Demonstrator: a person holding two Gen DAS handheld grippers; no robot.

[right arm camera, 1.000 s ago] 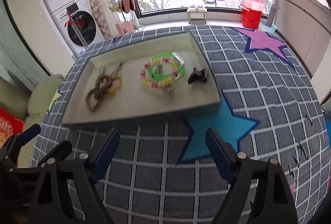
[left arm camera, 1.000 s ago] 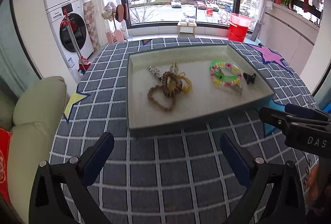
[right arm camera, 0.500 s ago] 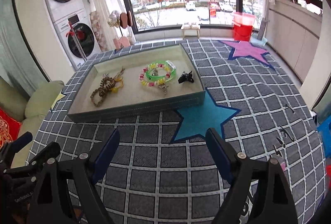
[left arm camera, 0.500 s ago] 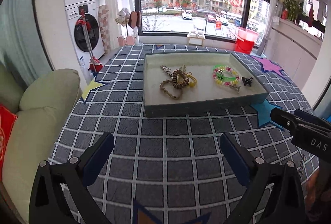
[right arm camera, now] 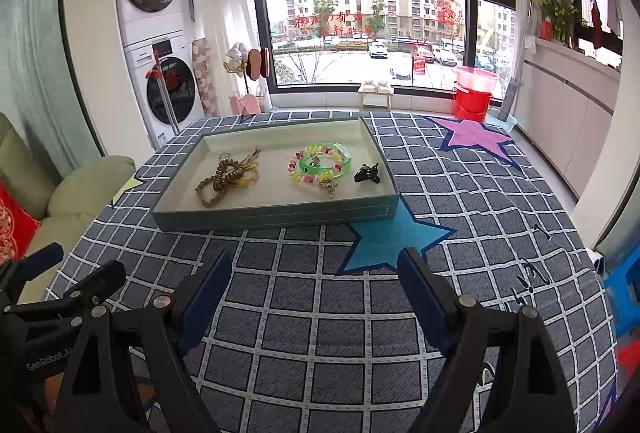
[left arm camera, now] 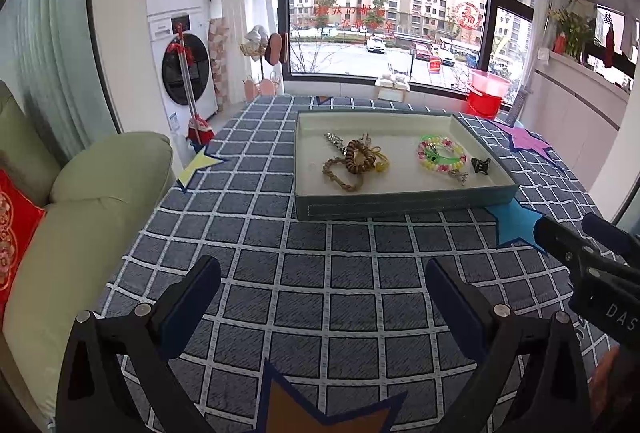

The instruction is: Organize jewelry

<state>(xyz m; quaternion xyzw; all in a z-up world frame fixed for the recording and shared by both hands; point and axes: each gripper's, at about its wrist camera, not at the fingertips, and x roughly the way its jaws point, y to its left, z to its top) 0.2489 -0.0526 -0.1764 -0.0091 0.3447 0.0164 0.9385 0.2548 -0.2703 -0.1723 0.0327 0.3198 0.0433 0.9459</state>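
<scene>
A shallow grey-green tray (left arm camera: pixel 400 207) (right arm camera: pixel 276 217) lies on the checked tablecloth. In it, at the left, is a pile of brown beaded bracelets with a yellow cord (left arm camera: pixel 354 163) (right arm camera: pixel 228 177). To the right lie green and coloured bead bracelets (left arm camera: pixel 442 157) (right arm camera: pixel 322 165), then a small black hair clip (left arm camera: pixel 480 165) (right arm camera: pixel 366 173). My left gripper (left arm camera: pixel 322 287) is open and empty, well short of the tray. My right gripper (right arm camera: pixel 314 275) is open and empty, also back from the tray; it shows in the left wrist view (left arm camera: pixel 588 253).
The tablecloth bears a blue star (right arm camera: pixel 394 237), a purple star (right arm camera: pixel 474 137) and a yellow star (left arm camera: pixel 198 167). A green sofa with a red cushion (left arm camera: pixel 80 217) stands at the left. A washer stack (left arm camera: pixel 180 45) and red buckets (right arm camera: pixel 474 93) stand beyond.
Both grippers have pulled back and up from the tray, which now looks smaller and farther. Both stay open and empty. The jewelry has not moved.
</scene>
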